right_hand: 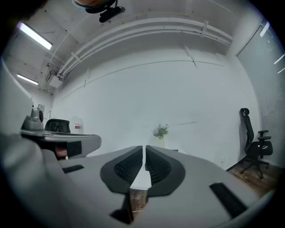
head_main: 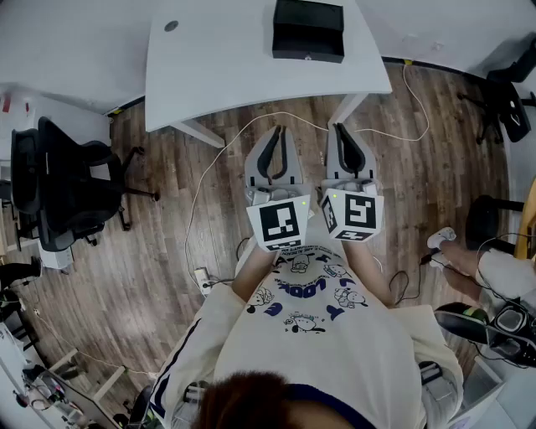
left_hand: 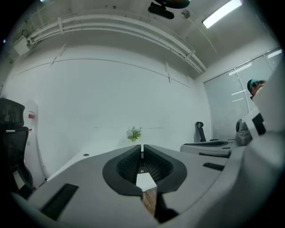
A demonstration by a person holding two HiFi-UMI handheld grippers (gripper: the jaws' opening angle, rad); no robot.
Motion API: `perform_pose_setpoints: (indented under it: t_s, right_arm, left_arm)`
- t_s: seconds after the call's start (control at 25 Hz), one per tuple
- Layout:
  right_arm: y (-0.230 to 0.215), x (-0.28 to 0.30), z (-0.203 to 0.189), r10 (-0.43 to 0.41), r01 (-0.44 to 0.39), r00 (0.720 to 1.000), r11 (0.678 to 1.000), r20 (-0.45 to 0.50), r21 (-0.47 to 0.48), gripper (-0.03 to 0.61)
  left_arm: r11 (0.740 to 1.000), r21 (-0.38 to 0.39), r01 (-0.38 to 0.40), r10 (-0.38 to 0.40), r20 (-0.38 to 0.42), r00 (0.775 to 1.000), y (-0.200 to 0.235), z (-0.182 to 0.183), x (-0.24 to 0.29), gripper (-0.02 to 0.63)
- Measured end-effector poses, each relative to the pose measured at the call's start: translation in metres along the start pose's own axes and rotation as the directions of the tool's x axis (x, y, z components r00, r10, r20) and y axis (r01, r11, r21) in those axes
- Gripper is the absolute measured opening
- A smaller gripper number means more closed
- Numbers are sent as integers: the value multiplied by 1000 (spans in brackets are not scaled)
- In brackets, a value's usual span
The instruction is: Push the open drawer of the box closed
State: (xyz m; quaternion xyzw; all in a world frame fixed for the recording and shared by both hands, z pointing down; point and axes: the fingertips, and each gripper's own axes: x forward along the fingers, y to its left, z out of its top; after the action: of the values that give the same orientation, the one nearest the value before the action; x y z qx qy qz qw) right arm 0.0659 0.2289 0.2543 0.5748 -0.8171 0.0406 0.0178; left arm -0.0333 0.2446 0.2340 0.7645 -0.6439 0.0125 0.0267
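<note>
Short of the table, over the wood floor, the person is holding the left gripper and right gripper side by side, each with its jaws pressed together on nothing. The black box is sitting on the table's far part, well apart from both grippers; how far its drawer is standing out cannot be told. By this judgement, no step is being done yet: approach and push are both remaining.

White table stood at 12 o'clock on the wood floor. Black box sat on its top toward 1 o'clock, with a small round grommet at 11 o'clock. On the floor: black office chair at 9 o'clock, and a white cable looping toward a power strip at 8 o'clock.
</note>
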Motion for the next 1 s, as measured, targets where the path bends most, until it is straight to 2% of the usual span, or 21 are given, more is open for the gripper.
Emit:
perform_pose_setpoints:
  t_s: [0.4,0.76,1.0]
  right_arm:
    - [-3,2,1,-8,8,1000,1000,-2,-2,41]
    - [-8,-2,-2,-29,28,1000,999,7,34,41]
    - [-5,44,-12,-48,48,999,998,-20,40,41]
  left_arm:
    - [1000,27,10,-10,9,1000,-1,3,4,28]
    - [999,34,22,-23,27,999,-5,7,4,28]
    - [999,23,35,-35,-2,999,25,-4,45,28]
